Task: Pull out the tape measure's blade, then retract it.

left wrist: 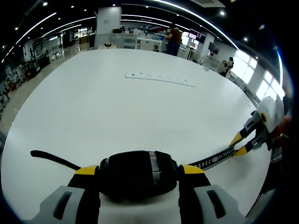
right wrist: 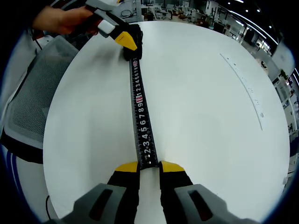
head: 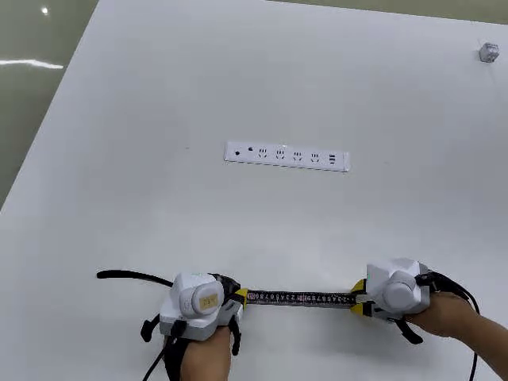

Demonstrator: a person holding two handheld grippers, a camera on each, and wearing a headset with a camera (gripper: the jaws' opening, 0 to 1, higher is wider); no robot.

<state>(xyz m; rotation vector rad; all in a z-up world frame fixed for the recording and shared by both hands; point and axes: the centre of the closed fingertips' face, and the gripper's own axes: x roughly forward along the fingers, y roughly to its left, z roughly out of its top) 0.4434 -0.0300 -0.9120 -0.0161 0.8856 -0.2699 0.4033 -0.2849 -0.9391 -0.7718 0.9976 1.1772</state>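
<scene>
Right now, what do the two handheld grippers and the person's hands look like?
The left gripper and the right gripper match: boxy white-grey bodies, grey jaws with yellow tips, and small black fittings on the sides. A thin black cable loops off the right one. The left hand and the right hand are ungloved, with no sleeve at the wrists.

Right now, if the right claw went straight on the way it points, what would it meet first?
Following the blade it grips, the right claw would probably meet the tape measure case held in the left claw.
</scene>
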